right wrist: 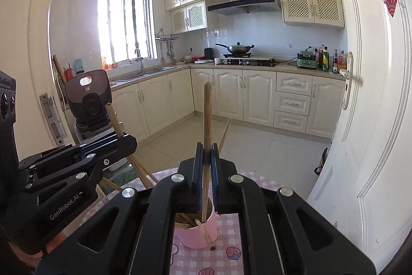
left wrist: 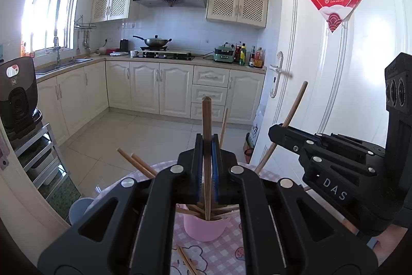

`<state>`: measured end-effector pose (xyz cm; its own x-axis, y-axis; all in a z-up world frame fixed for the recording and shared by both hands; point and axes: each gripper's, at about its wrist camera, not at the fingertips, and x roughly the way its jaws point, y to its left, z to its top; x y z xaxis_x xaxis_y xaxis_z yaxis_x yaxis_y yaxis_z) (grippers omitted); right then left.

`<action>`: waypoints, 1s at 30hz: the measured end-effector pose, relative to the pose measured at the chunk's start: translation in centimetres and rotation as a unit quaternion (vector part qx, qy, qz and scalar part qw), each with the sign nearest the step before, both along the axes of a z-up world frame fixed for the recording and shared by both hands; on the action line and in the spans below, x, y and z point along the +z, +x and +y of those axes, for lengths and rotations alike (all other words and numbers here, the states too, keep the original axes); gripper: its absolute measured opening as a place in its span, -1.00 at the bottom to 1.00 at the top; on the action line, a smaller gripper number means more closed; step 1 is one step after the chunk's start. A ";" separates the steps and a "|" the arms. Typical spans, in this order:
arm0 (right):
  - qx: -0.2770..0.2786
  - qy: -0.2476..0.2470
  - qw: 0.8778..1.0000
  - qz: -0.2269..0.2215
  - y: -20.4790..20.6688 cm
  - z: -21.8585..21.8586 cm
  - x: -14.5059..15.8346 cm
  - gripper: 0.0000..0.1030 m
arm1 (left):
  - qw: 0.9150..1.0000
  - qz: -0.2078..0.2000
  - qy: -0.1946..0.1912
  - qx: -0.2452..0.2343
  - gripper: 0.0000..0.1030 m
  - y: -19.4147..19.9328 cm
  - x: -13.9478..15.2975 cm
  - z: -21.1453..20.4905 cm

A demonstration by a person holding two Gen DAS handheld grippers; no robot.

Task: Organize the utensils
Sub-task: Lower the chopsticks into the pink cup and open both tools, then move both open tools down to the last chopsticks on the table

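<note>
Your left tool (left wrist: 206, 143) is pinching one wooden chopstick (left wrist: 206, 120) that stands nearly upright between its blue pads, its lower end reaching down into the pink cup (left wrist: 204, 228) right below. Your right tool (right wrist: 206, 151) is clamped the same way on its own chopstick (right wrist: 207, 115), which also runs down into that pink cup (right wrist: 198, 231). In the left wrist view the right tool (left wrist: 276, 132) comes in from the right side, its chopstick (left wrist: 294, 107) leaning away at a slant; in the right wrist view the left tool (right wrist: 128, 139) comes in from the left with its stick (right wrist: 113, 117) tilted too.

The cup stands upright on the table (left wrist: 221, 254), which wears a pink checked cloth with cartoon prints. Inside it you have a loose bunch of chopsticks (left wrist: 195, 210) crossing one another; several lean out over the rim, and two tips (left wrist: 136, 161) fan out to the left beyond the left tool. One stick in the cup leans out over the near rim towards the camera, its round end (right wrist: 212, 247) showing in the right wrist view. A further pair of chopsticks (left wrist: 186, 260) lies flat on the cloth on the near side of the cup.

Beyond the table's far edge lies the tiled floor (left wrist: 154, 135).
</note>
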<state>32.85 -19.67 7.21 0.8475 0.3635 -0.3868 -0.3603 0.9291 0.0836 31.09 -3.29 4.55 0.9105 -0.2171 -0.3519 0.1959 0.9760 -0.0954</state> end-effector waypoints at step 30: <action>0.005 0.027 1.000 -0.015 -4.3 -0.9 1.6 -0.49 | 0.998 -0.051 0.029 0.037 0.14 -5.6 0.7 1.2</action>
<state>28.58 -20.60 8.77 0.8549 0.3911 -0.3409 -0.3720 0.9201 0.1229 25.44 -2.10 5.22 0.9550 -0.1288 -0.2673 0.1279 0.9916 -0.0208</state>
